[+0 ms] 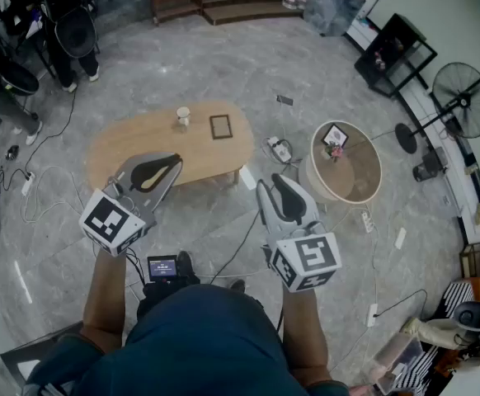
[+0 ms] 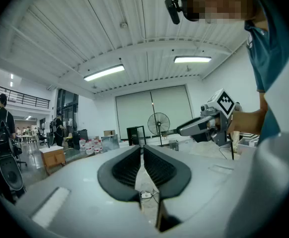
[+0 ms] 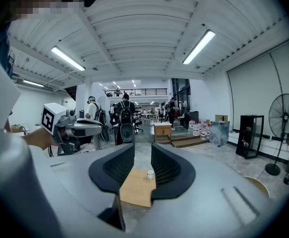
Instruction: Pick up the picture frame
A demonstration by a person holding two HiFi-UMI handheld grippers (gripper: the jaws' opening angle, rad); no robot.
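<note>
In the head view the frame [image 1: 220,126] sits on the oval table [image 1: 133,147] at upper centre, just right of a cup [image 1: 182,118]. Both grippers are apart from it, the left gripper [image 1: 172,163] over the table's lower edge and the right gripper [image 1: 280,183] lower right. In the left gripper view the jaws are pressed together on nothing (a fan [image 2: 158,123] stands far behind). In the right gripper view the jaws stand parted and empty, with table and cup showing through the gap at lower centre.

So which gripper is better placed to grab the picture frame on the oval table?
Right. The right gripper has its jaws apart and faces the oval table, the cup showing between them. The left gripper is shut and points at the fan. Neither is near the picture frame yet.
</note>
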